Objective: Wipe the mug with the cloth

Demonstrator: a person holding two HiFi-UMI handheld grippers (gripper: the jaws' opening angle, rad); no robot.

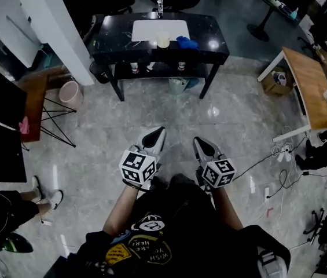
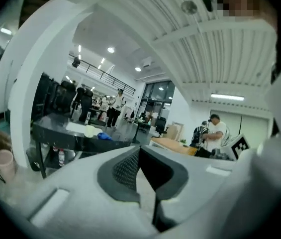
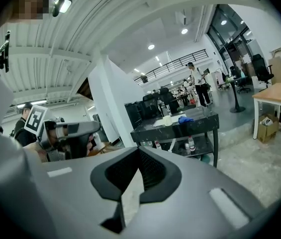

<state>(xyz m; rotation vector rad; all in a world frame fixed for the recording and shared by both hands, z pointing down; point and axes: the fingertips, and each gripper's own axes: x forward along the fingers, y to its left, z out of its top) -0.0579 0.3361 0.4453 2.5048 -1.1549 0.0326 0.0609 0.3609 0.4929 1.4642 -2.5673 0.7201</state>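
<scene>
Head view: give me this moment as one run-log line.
wiping: not started | left gripper: shut, empty | right gripper: shut, empty | mug: on black table | blue cloth: beside mug, untouched

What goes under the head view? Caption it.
Shut left gripper and right gripper face black table bearing mug and blue cloth.

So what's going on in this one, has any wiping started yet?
Not yet. A person stands on the tiled floor some way back from a black table and holds the left gripper and the right gripper out in front, side by side. Both have their jaws shut with nothing between them. The mug and the blue cloth sit next to each other on the table, untouched.
</scene>
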